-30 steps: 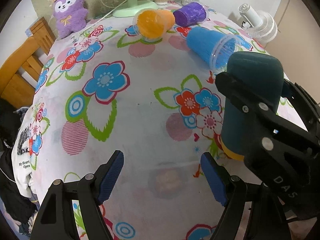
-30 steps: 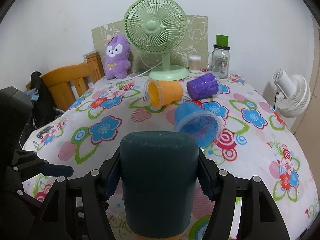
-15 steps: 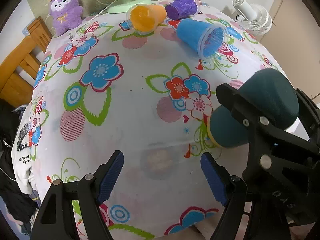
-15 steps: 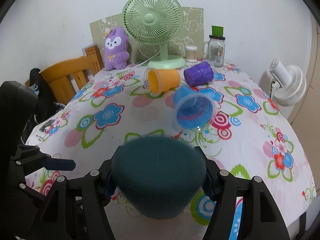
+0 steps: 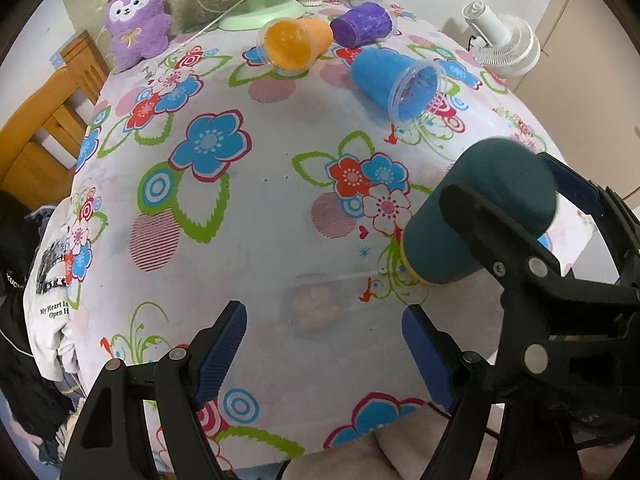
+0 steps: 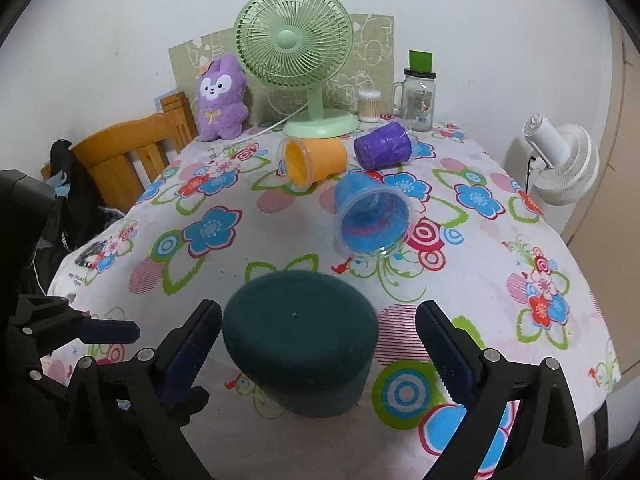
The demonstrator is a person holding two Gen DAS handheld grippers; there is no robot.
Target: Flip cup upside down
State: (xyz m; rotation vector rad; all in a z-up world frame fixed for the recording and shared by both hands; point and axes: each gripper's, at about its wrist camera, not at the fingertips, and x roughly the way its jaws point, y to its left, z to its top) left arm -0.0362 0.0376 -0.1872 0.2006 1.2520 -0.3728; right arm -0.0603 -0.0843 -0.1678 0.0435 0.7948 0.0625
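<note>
While parted, right hand-held gripper (image 6: 318, 344) flanks teal cup (image 6: 300, 336).

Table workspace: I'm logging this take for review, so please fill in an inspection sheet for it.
Surface: floral tablecloth, flat, no spills seen.
Job's things: dark teal cup mouth-down and tilted between the fingers of the right gripper; contact with the cloth unclear.
Clutter: orange cup, purple cup and blue cup on their sides; green fan, purple plush, glass jar, swab pot at the far edge.
Grippers: left gripper open, holding nothing; right gripper open around the cup.
Cables: white fan cord on the far cloth.
Surroundings: wooden chair, white fan beside the table, white wall.
</note>
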